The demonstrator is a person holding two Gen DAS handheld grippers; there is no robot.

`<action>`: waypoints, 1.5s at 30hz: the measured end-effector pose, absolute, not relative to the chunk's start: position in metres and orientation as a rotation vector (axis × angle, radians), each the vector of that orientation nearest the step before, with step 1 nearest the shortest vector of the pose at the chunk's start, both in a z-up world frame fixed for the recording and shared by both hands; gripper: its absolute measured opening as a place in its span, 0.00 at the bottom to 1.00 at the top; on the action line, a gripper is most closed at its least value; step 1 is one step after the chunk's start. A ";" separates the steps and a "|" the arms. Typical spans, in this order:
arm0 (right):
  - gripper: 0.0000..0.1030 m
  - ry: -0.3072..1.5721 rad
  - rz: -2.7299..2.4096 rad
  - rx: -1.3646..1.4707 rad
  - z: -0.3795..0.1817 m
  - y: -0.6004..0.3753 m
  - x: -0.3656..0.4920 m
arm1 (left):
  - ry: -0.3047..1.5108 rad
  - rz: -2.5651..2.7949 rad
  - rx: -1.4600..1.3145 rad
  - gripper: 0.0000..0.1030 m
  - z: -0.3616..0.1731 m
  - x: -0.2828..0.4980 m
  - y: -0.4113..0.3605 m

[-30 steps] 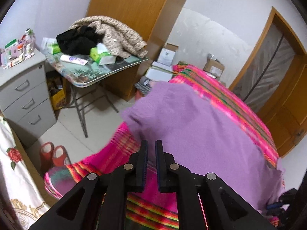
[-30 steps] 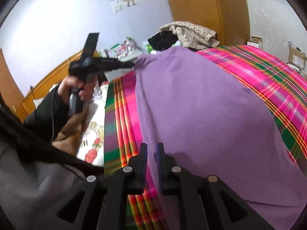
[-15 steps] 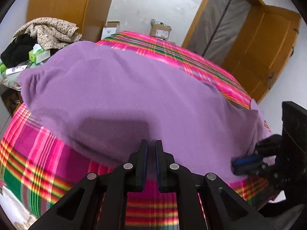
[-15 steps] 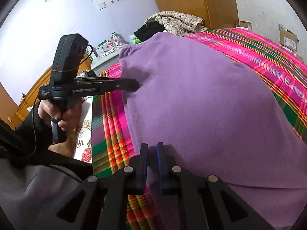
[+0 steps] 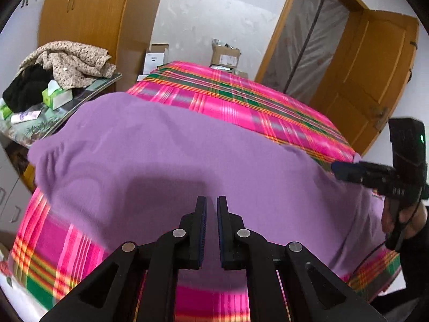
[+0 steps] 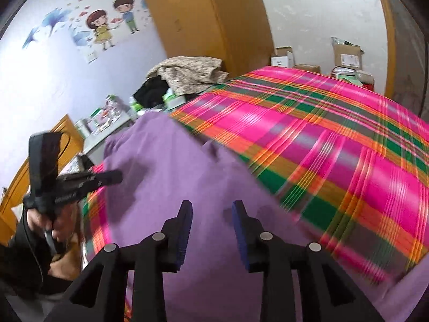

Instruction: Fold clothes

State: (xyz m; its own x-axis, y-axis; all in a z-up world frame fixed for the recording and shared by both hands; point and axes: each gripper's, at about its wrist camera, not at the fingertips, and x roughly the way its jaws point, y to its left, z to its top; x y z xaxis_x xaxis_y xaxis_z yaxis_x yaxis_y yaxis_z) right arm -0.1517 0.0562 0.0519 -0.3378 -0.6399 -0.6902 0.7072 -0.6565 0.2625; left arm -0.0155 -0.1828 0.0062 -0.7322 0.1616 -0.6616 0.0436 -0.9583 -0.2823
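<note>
I found the purple garment [image 5: 203,155] spread flat across the near part of the bed, lying on the pink plaid bedspread [image 5: 241,99], which stayed bare on the far side toward the wooden door [image 5: 375,80].

My left gripper [image 5: 211,209] pointed down over the garment's near edge. Its fingers stood almost together with only a thin slit between the pads, and I saw no cloth caught in that slit; I recorded it as closed and empty. In the right wrist view the same tool [image 6: 112,177] showed at the left, held in a hand [image 6: 45,220], its tip over the garment's left edge.

My right gripper [image 6: 211,214] was spreading its jaws at this moment. The fingers stood well apart above the purple fabric, with nothing between the blue pads [image 6: 241,230]. In the left wrist view its tip [image 5: 340,170] sat at the garment's right corner, just beside the cloth; whether it touched the cloth I could not tell.

Off the bed, a side table [image 5: 67,107] carried a beige knitted garment [image 5: 72,59], a black garment [image 5: 24,88] and a green tissue box [image 5: 56,96]. Cardboard boxes [image 5: 225,53] stood against the far wall.
</note>
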 end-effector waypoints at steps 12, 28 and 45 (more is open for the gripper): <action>0.12 0.160 -1.840 1.167 0.015 0.008 -0.206 | -0.482 2.783 -1.186 0.07 -0.018 -0.019 -0.183; 0.25 0.011 -1.719 1.266 0.005 0.006 -0.211 | -0.511 2.783 -1.155 0.07 -0.020 -0.017 -0.184; 0.27 -0.358 -1.620 1.472 -0.019 -0.006 -0.266 | -0.540 2.774 -1.130 0.07 -0.022 -0.016 -0.188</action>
State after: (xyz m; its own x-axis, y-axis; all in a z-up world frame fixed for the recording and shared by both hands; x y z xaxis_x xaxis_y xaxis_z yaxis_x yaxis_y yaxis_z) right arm -0.2660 -0.0065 -0.0187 0.1030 -0.7545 -0.6482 0.4109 -0.5612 0.7185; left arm -0.0158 -0.1877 -0.0216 -0.7200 0.2204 -0.6580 0.0426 -0.9324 -0.3588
